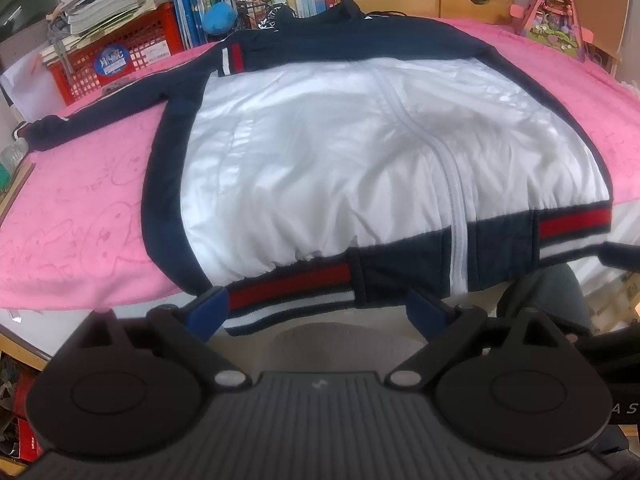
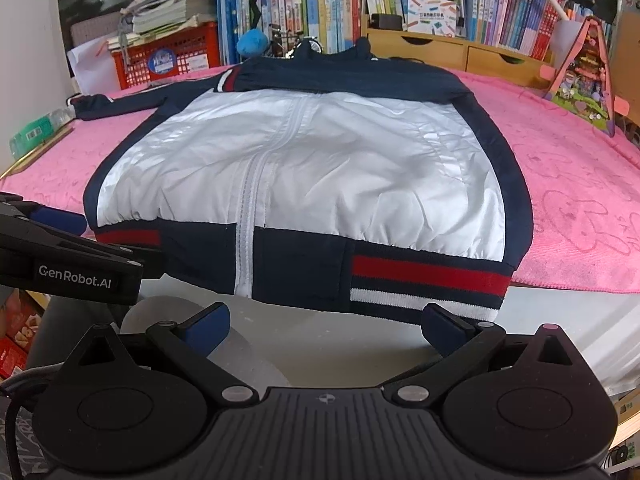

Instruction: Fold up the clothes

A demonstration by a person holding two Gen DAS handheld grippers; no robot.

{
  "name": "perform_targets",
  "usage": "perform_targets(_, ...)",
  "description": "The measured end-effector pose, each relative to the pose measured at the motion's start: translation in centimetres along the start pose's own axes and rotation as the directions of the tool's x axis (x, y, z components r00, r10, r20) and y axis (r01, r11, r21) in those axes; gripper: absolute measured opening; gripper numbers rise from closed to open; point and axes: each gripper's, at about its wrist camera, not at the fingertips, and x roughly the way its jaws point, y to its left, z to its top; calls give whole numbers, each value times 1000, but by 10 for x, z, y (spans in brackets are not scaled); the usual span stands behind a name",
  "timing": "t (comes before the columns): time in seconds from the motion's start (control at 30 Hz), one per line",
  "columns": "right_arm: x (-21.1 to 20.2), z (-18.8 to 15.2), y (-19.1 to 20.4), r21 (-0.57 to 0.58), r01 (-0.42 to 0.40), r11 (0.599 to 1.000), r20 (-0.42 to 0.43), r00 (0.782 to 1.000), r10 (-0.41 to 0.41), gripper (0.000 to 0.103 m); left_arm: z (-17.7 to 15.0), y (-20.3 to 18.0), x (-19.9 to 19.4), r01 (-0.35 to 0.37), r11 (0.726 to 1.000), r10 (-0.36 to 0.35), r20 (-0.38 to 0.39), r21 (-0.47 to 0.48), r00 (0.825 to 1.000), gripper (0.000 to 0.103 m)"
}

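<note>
Bookshelves (image 2: 320, 4) behind, pink towel (image 2: 560, 200), jacket (image 2: 320, 168) seemingly flat

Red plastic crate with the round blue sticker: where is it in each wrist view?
Left wrist: red plastic crate at upper left, behind the pink cloth, above the jacket's outstretched navy sleeve.
Right wrist: crate at upper left, nearer centre.
Shared landmark: blue plush ball, just right of the crate.
</note>
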Motion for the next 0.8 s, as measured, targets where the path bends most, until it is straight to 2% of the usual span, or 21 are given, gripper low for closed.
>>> perform_targets(0.1, -1, 1, -1, 0, -4, 1000, 5, 1000, 4, 103, 2, 2, 0, 7, 1000, -7, 5, -4, 1000, 96)
perform_targets(0.23, -3, 21, -4, -61, -23, 998, 94, 995, 29, 103, 23, 20, 2, 31, 999, -28, 65, -44, 997, 96)
perform_targets(0.3, 2, 44, -7, -82, -11, 997, 165, 986, 24, 103, 42, 34, 4, 20, 996, -9, 126, -84, 992, 96)
perform_targets(0.4, 19, 84, -11, -74, 21, 997, 286, 958, 1, 103, 70, 78, 14, -30, 977, 69, 182, -211, 981, 96)
perform_targets(0.53, 51, 127, -3, -59, 40, 997, 378, 926, -15, 103, 90, 153, 33, -87, 912, 169, 174, -401, 970, 96)
perform_targets(0.63, 73, 147, 2, -71, 24, 997, 407, 913, 7, 103, 97, 212, 52, -118, 831, 232, 145, -544, 962, 96)
perform_targets(0.73, 99, 161, 11, -92, 35, 995, 398, 917, 5, 103, 108, 259, 74, -191, 769, 328, 120, -610, 937, 96)
perform_targets(0.8, 116, 167, 18, -107, 47, 993, 387, 922, -2, 103, 116, 288, 89, -251, 728, 400, 98, -638, 911, 96)
